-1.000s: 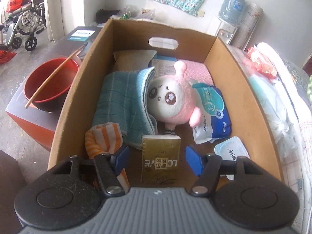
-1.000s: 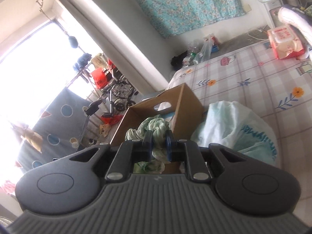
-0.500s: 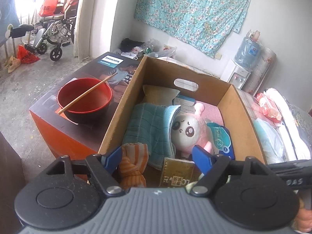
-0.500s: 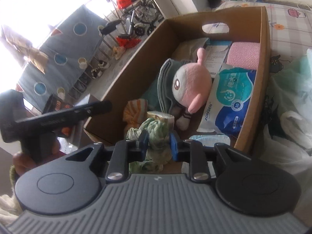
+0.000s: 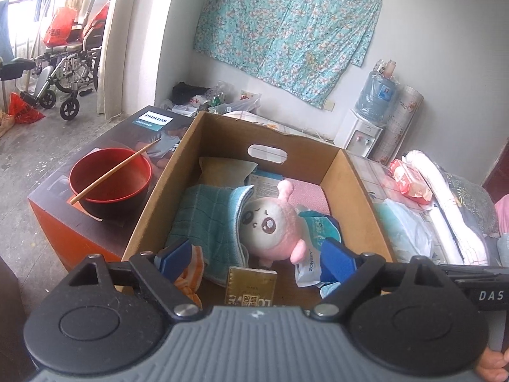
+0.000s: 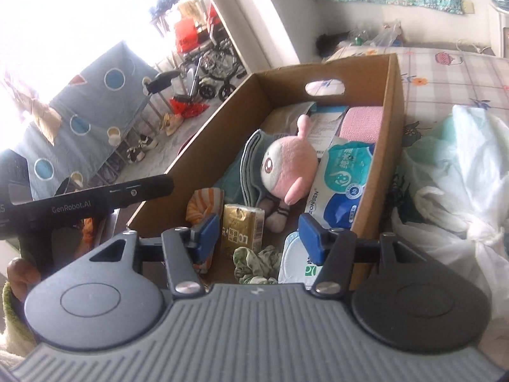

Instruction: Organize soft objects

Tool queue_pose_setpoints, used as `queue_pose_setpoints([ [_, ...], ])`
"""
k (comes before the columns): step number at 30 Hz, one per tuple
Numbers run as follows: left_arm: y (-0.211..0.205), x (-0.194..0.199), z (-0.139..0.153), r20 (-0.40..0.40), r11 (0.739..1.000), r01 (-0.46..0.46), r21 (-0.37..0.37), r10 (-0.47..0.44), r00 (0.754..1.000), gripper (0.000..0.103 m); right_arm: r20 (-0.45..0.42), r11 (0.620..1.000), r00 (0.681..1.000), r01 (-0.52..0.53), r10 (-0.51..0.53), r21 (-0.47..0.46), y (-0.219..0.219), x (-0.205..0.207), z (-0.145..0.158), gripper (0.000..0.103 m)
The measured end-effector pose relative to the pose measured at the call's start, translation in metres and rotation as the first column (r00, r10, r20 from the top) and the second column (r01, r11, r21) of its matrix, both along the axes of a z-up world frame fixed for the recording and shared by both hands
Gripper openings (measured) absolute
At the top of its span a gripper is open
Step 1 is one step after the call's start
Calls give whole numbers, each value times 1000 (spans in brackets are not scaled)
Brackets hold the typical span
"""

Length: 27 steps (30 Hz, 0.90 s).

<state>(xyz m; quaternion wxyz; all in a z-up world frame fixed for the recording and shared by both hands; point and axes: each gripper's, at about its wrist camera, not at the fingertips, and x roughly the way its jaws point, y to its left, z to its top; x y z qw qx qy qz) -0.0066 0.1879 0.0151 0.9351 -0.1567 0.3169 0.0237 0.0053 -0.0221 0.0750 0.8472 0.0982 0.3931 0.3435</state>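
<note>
Nearest to me, my right claw [image 6: 259, 238] hangs spread wide and empty over the near end of a cardboard box [image 6: 393, 146]. Directly below it, on the box floor, lies a crumpled green patterned cloth [image 6: 256, 262], touching a gold carton [image 6: 243, 229] on one side and a white lidded tub [image 6: 294, 262] on the other. My left claw [image 5: 254, 259] is also spread open and holds nothing, hovering above the same near end. Just beyond the gold carton sits an orange striped cloth [image 6: 203, 205], then a pink plush toy [image 6: 288, 170] lying partly tucked under a folded teal towel [image 5: 210, 219]. A blue wet-wipe pack [image 6: 345, 180] rests against the plush, near the box wall. At the far end lies a pink cloth [image 6: 361, 121]. Outside the box, a red bowl [image 5: 109, 183] carrying a chopstick [image 5: 114, 171] stands on a Philips carton [image 5: 152, 121].
</note>
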Motion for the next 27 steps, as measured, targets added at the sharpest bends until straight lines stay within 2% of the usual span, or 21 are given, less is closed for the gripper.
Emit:
queue_pose_setpoints([
  [2,-9,-2,4,18,1000,14,23,-14,1000,96,40,998,997,61,-62,19,-11,-13,3,73],
  [4,-18,-4,8,30,998,24,56,-25,999,100,79,992,989,123,-125,29,-22,-22,4,82],
  [5,-22,-5,10,39,997,26,76,-29,999,103,95,988,984,152,-154,25,-26,-26,3,84],
  [10,-47,-16,14,63,989,37,141,-46,997,103,92,974,970,227,-224,-23,-40,-46,-5,99],
  [16,-67,-31,11,59,988,11,151,-20,998,103,98,957,958,277,-268,-89,-49,-61,-13,102],
  [19,-77,-37,12,60,975,-36,220,24,998,103,97,945,949,310,-301,-102,-52,-65,-15,102],
  [24,-90,-32,11,-19,949,14,316,-9,1000,103,111,923,929,366,-354,-118,-54,-68,-13,102],
  [27,-93,-28,6,-71,942,26,334,-2,997,103,113,912,919,390,-377,-128,-55,-70,-15,102],
])
